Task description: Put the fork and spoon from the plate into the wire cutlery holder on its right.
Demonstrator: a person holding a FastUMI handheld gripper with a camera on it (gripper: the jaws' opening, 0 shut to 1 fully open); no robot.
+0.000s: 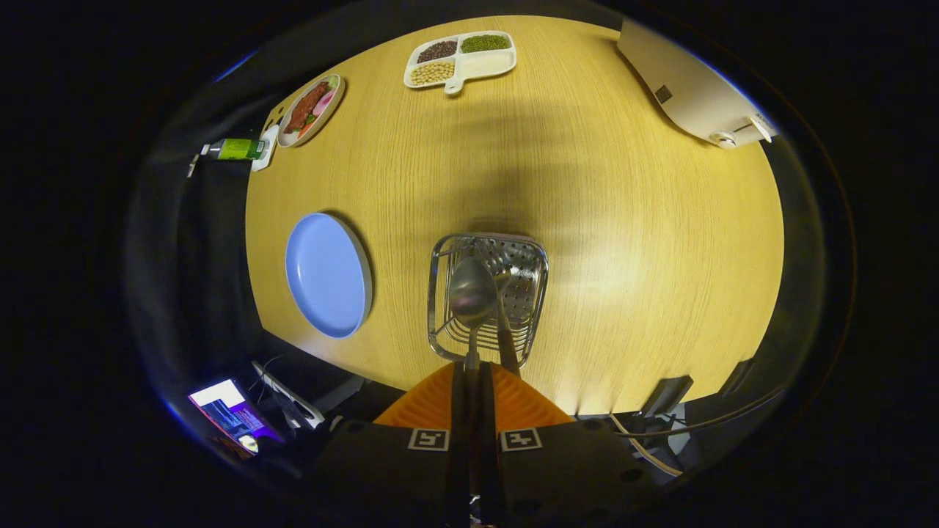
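Orange fingers (439,402) of the gripper (473,370) are seen pressed close together, and the spoon (472,297) is clamped by its handle between them. Its bowl is held just ahead of the fingertips, over the open top of the wire cutlery holder (535,258). A second dark handle, probably the fork (506,334), is seen leaning inside the holder beside the spoon's handle. To the holder's left, the blue plate (326,275) is seen lying on the wooden table (645,249). Beyond it are found a divided dish of beans (461,59), a plate of food (311,110), a green tube (236,149) and a white appliance (689,84).
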